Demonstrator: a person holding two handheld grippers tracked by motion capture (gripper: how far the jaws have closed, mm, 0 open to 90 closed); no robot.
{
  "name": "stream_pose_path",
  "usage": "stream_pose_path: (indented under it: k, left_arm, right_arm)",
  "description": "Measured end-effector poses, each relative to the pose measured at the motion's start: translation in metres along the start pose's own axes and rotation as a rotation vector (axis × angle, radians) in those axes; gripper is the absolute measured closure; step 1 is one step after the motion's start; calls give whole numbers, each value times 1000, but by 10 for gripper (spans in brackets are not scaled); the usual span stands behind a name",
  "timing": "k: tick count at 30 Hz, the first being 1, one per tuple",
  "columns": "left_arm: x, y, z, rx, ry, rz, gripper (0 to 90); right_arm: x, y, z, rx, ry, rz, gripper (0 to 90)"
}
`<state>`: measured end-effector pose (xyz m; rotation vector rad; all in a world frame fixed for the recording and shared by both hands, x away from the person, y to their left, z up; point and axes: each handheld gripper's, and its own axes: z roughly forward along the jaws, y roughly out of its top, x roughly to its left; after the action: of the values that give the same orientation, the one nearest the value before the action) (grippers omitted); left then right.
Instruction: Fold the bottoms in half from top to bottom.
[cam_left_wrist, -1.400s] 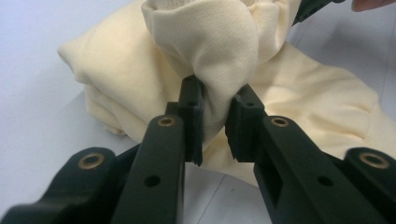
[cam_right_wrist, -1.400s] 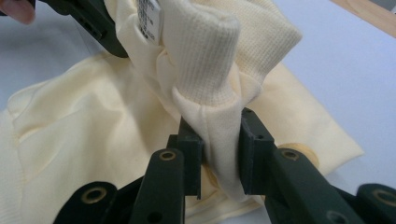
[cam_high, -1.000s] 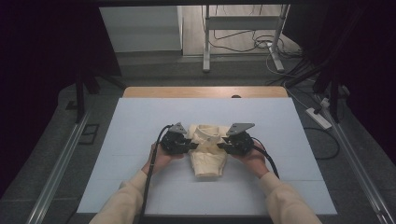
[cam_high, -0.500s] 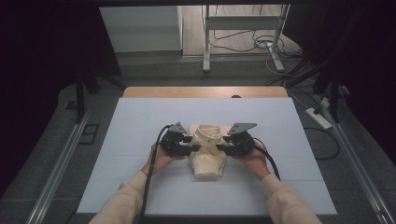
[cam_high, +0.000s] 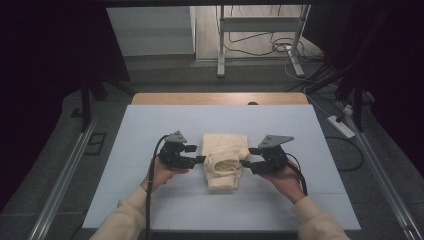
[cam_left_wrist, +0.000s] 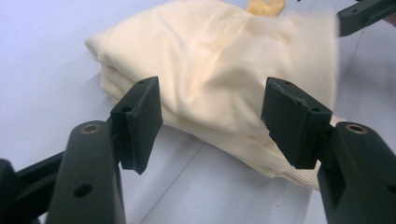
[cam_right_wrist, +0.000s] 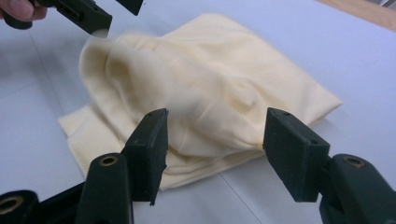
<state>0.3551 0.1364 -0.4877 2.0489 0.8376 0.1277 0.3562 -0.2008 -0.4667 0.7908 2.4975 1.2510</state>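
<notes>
Both pairs of jaws stand apart, gripping nothing. The left gripper (cam_high: 196, 154) sits at 9 o'clock of the folded cream garment (cam_high: 224, 159), its jaws just short of the cloth's edge; the right gripper (cam_high: 248, 157) faces it from 3 o'clock, equally near. The garment lies bunched near the middle of the pale blue desk (cam_high: 150, 125), with a ribbed hem toward 6 o'clock.

White mat (cam_high: 150, 125) bare all around; only folded cream cloth (cam_high: 224, 157) lies mid-table, between left gripper (cam_high: 196, 154) and right gripper (cam_high: 250, 157), both gaping.
</notes>
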Motion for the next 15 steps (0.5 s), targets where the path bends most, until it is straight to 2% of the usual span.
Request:
stream_pose_path:
  k: [5,10,15]
  left_arm:
    - [1,4,1,-13,15,-1,374]
    - [2,5,6,-11,17,-3,373]
    - [4,5,8,-10,19,-8,373]
  right_arm:
    - [-1,8,-2,-7,-4,14,473]
    - [0,23,11,6,26,12,637]
    - [0,41,28,24,53,6,758]
